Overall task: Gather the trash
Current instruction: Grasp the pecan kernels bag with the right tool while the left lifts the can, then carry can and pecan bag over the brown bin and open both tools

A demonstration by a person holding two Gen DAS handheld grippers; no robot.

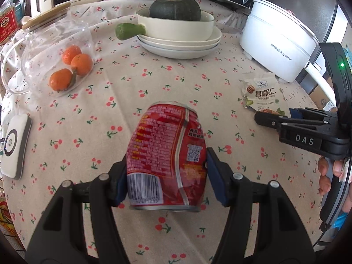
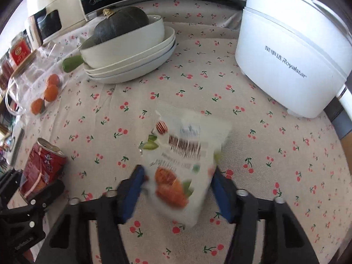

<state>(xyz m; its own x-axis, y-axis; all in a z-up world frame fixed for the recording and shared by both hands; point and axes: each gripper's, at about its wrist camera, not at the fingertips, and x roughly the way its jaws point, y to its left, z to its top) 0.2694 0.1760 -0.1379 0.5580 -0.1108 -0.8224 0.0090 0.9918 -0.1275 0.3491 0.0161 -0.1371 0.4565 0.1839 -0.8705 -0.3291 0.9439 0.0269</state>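
My left gripper point(image 1: 167, 176) is shut on a dented red drink can point(image 1: 167, 154), which is held between the blue pads above the cherry-print tablecloth. The can also shows in the right wrist view point(image 2: 41, 167) at the far left. My right gripper point(image 2: 176, 191) has its blue pads on both sides of a white pecan snack packet point(image 2: 187, 154), which looks blurred. In the left wrist view the packet point(image 1: 264, 94) lies at the right, with the right gripper point(image 1: 264, 118) at its near edge.
A glass jar point(image 1: 57, 50) with oranges lies at the left. Stacked white dishes point(image 1: 180, 37) hold a dark green pumpkin point(image 1: 175, 7) at the back. A white Royalstar cooker point(image 1: 277, 37) stands at the right. A white device point(image 1: 15, 147) sits by the left edge.
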